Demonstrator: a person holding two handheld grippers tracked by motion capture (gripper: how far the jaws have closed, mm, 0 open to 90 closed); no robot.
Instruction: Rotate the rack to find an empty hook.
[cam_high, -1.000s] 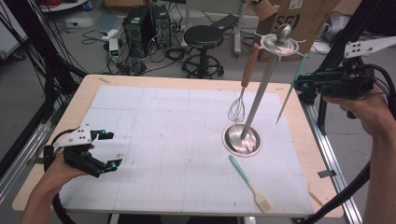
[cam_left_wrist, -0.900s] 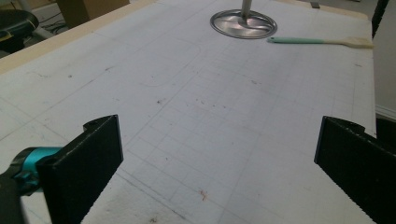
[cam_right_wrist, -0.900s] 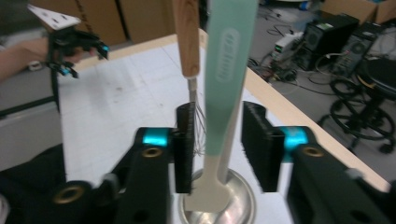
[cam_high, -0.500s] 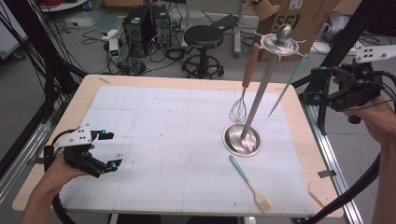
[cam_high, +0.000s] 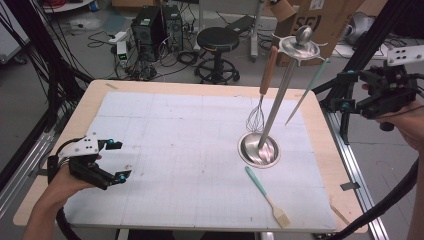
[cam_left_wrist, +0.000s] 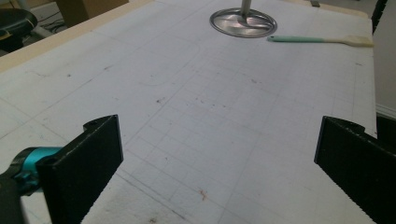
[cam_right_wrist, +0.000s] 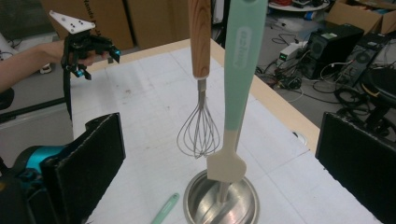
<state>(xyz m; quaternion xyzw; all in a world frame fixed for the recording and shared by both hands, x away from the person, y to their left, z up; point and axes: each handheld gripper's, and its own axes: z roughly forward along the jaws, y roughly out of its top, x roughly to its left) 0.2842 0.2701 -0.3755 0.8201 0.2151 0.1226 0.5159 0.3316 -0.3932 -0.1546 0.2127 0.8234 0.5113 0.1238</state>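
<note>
A pale wooden table (cam_high: 90, 102) carried a white gridded mat (cam_high: 180, 150). On the mat stood a round steel stand base (cam_high: 258, 150). Just beside it lay a mint-handled spatula (cam_high: 267, 196).

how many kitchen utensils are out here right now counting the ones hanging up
3. A whisk and a mint spatula hang from the steel stand; a mint-handled brush lies on the mat in front of the stand's base. None looks hidden.

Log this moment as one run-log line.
left tool: open, low over mat | right tool: open, off table's right edge | whisk, spatula: hanging on rack
</note>
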